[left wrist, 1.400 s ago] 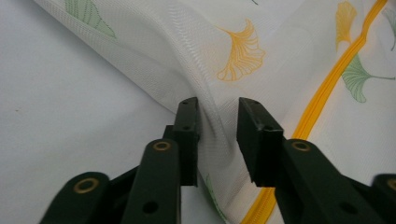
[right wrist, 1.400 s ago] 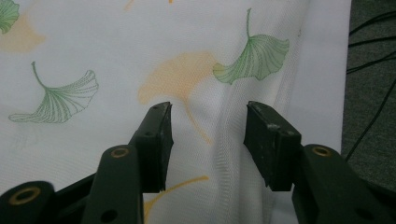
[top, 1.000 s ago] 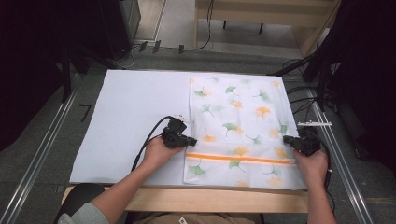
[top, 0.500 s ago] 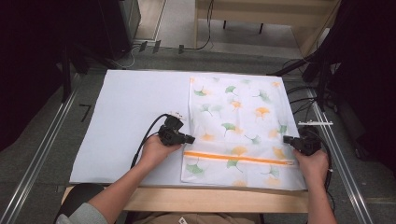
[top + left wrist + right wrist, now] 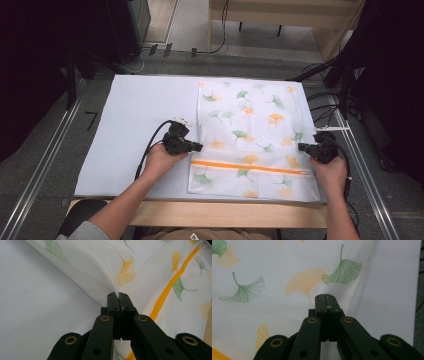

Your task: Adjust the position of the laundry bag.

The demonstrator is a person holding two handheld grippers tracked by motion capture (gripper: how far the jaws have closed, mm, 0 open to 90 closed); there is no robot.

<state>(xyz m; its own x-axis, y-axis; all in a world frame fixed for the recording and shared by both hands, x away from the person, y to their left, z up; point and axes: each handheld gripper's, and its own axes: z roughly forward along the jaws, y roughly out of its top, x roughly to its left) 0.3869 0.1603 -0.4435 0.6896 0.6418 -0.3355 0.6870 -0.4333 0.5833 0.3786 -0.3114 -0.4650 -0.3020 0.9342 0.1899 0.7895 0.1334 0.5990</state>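
Your left fingers are pressed together on the left edge of the mesh bag, pinching a fold that rises off the bench just above the orange zipper. Your right fingers are also pressed together, and they seem to catch the bag's right edge, though how much cloth lies between them is hard to tell.

The bag lies flat on the right half of the bench, with the zipper running across it near your side.

The risk is uneven grip. If the right pinch is thin, a pull or lift likely frees that edge and the bag swings from the left fingers. Lift one hand faster than the other and the mesh probably twists or bunches at the zipper. Pulling the edges hard apart could strain the fine weave at both pinches.
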